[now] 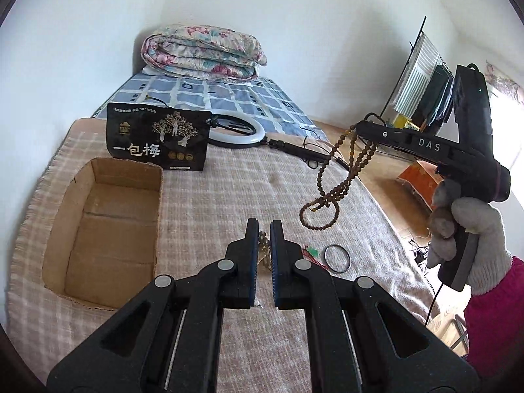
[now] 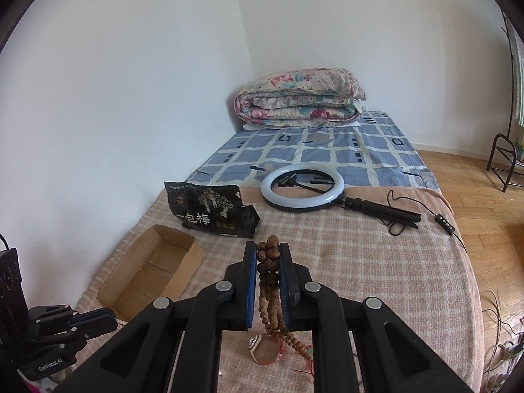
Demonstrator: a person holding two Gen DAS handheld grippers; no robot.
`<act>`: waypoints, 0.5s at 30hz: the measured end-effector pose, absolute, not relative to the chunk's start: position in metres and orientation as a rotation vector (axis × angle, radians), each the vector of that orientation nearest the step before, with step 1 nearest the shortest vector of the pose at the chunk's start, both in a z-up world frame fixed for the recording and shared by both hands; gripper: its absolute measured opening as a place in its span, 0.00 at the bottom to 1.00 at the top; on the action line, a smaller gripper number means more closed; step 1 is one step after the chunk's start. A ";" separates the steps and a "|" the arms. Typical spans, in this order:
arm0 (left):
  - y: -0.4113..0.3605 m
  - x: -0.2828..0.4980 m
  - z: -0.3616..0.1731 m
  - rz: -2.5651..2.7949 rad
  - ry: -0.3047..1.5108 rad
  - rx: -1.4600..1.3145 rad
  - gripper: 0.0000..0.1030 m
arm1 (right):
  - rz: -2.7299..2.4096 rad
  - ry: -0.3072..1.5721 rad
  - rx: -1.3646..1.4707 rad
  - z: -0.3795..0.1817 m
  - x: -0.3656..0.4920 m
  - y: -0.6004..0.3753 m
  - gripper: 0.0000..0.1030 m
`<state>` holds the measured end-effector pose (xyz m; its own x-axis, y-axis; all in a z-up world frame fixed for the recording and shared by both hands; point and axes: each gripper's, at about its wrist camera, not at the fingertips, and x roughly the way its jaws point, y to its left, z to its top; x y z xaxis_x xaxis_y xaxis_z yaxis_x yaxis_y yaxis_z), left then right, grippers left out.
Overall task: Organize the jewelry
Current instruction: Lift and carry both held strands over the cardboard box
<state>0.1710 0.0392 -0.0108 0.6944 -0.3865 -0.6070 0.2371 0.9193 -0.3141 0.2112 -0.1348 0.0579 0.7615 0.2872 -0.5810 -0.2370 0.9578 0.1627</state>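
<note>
Right gripper [image 2: 267, 255]: pressed together on a strand of brown wooden prayer beads [image 1: 330, 177], held up in the air above the right side of the plaid blanket [image 1: 229, 190].
Left gripper [image 1: 263, 229]: jaws nearly together with a narrow gap, low over the blanket; a few small beads [image 1: 262, 240] show in that gap, but I cannot tell whether they are gripped.
Beads' lie: long axis vertical, the loops hanging straight down from the jaws with the lowest loop toward the blanket.
Destination, as a judgement: the open cardboard box [image 1: 108, 226] at the left, well apart from the beads.
Other jewelry: a thin dark bangle [image 1: 337, 258] and a green charm on red cord [image 1: 312, 251] lie just right of the left gripper.
Risk: the dangling loops could swing and catch the box rim, or slip if the pinch holds only a few beads.
</note>
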 end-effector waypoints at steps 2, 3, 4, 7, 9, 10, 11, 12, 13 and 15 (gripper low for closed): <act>0.051 0.171 -0.008 -0.332 0.716 -0.230 0.04 | 0.310 0.639 0.083 0.062 0.213 -0.122 0.10; 0.057 0.170 -0.007 -0.321 0.711 -0.236 0.04 | 0.321 0.636 0.082 0.064 0.214 -0.115 0.10; 0.064 0.171 -0.006 -0.311 0.708 -0.244 0.04 | 0.332 0.633 0.081 0.065 0.216 -0.107 0.10; 0.081 0.169 -0.005 -0.277 0.702 -0.259 0.04 | 0.370 0.626 0.086 0.067 0.221 -0.085 0.10; 0.091 0.169 -0.005 -0.255 0.699 -0.263 0.04 | 0.397 0.623 0.085 0.069 0.225 -0.069 0.10; 0.097 0.169 -0.006 -0.244 0.698 -0.266 0.04 | 0.410 0.624 0.083 0.069 0.227 -0.062 0.10; 0.103 0.169 -0.006 -0.231 0.699 -0.269 0.04 | 0.423 0.624 0.082 0.068 0.228 -0.054 0.10; 0.109 0.169 -0.007 -0.220 0.700 -0.272 0.04 | 0.436 0.625 0.083 0.067 0.229 -0.046 0.10; 0.114 0.168 -0.009 -0.207 0.702 -0.276 0.04 | 0.449 0.627 0.084 0.067 0.231 -0.039 0.10; 0.123 0.168 -0.011 -0.187 0.706 -0.281 0.04 | 0.473 0.630 0.080 0.064 0.234 -0.024 0.10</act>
<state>0.1684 0.1234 -0.0114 0.7467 -0.2625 -0.6112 0.0742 0.9460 -0.3157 0.2343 -0.0235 0.0645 0.7058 0.4489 -0.5481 -0.4012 0.8909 0.2131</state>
